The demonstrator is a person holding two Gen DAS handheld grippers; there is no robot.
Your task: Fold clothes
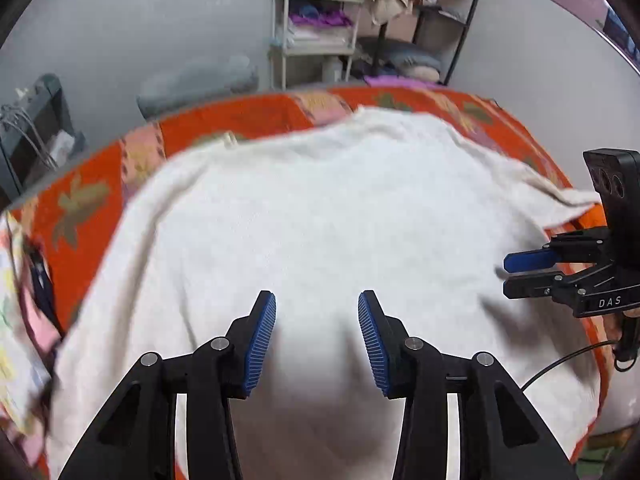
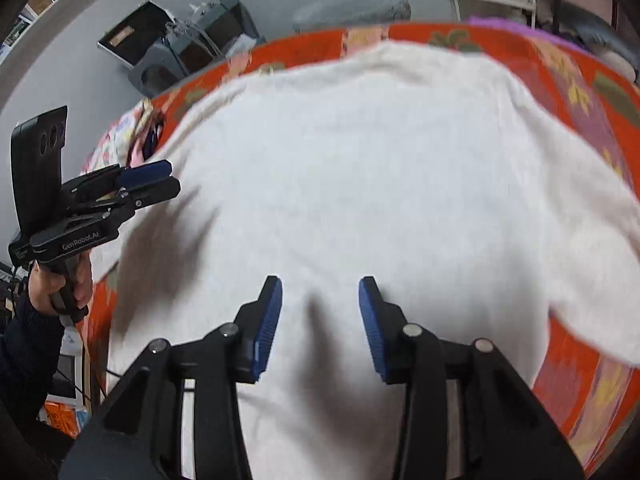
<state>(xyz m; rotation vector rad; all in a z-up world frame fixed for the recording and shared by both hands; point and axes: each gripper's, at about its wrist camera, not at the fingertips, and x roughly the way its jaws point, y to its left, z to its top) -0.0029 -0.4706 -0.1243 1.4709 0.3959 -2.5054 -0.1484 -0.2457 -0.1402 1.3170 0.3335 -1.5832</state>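
Observation:
A white fleecy garment (image 1: 320,200) (image 2: 380,160) lies spread over a bed with an orange-red flowered cover (image 1: 240,120) (image 2: 580,380). My left gripper (image 1: 316,300) hovers over the garment's near middle, jaws apart with nothing between the blue pads. In the right wrist view it (image 2: 172,180) reaches in from the left, over the garment's left edge. My right gripper (image 2: 320,284) also stands open above the cloth, holding nothing. In the left wrist view it (image 1: 506,274) enters from the right by the garment's right edge. A hand (image 2: 60,284) in a dark sleeve grips the left handle.
Patterned clothes (image 1: 16,320) lie heaped at the bed's left edge. Behind the bed stand a pale shelf rack (image 1: 316,20) and a black rack (image 1: 440,20), both holding folded fabrics. A grey bolster (image 1: 196,84) and a grey cabinet (image 2: 192,52) sit on the floor beyond.

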